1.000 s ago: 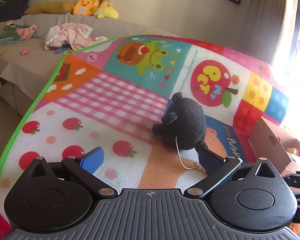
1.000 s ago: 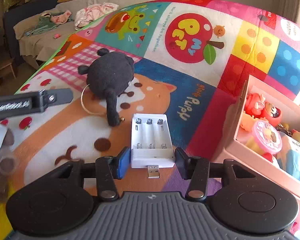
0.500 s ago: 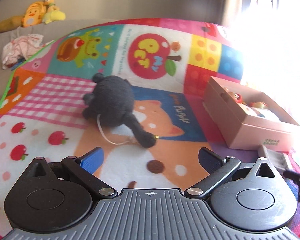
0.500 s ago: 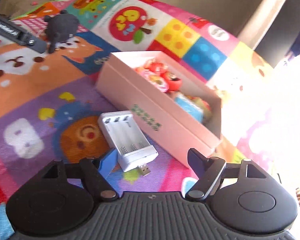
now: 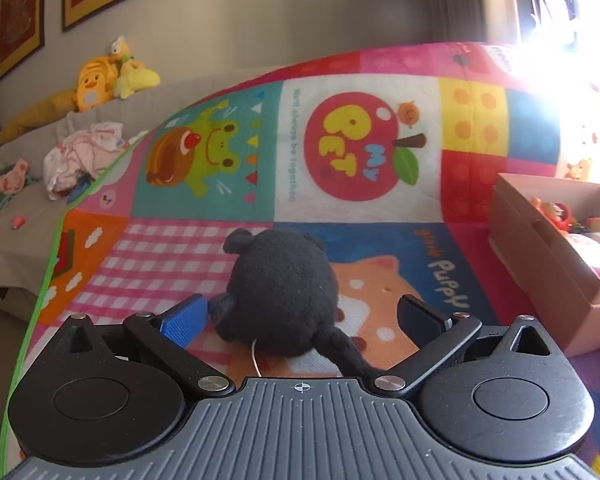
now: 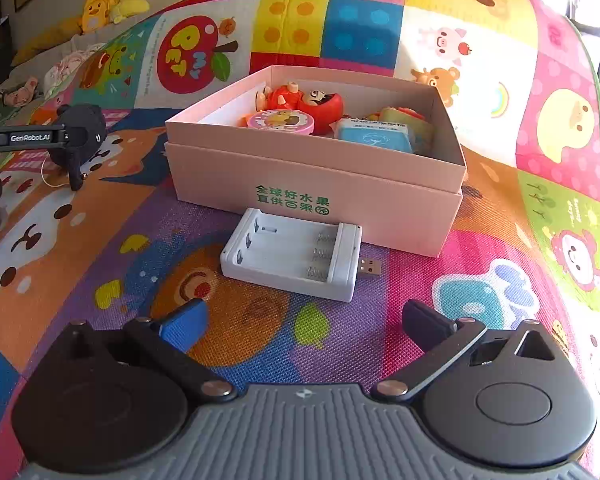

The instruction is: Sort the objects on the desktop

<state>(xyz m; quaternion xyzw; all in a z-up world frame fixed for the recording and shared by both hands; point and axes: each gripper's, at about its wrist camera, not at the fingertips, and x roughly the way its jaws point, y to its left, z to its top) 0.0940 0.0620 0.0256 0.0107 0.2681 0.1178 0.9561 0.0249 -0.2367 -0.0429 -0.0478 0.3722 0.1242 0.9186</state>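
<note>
While the right gripper [image 6: 303, 322] hangs over the mat with its jaws opening wide and nothing between them, the white battery charger [image 6: 292, 254] lies flat on the play mat [image 6: 500, 208] just beyond its fingertips, toward twelve o'clock in the right wrist view. It sits just beside the front wall of the pink box [image 6: 316, 196], not inside it, with its USB plug pointing to three o'clock. I judge it is parked there as a staging spot: close to the box so the last lift over the wall is short. The box already holds small toys, a round pink tin and a blue packet, so sorting seems well along.

The charger is a shallow white plastic tray with three empty battery slots, springs at one end. It looks rigid and light, easy to pinch across its short sides.

The left gripper [image 5: 302, 318] is spread open too, its pads either side of the black plush toy [image 5: 282, 292] but not visibly pressing on it. The plush lies at twelve o'clock from that camera, on the mat, well apart from the box at three o'clock. It is round, fuzzy, with small ears, a thin limb and a pale cord loop trailing toward the gripper. Soft and squashy, it should need a deep squeeze.
</note>
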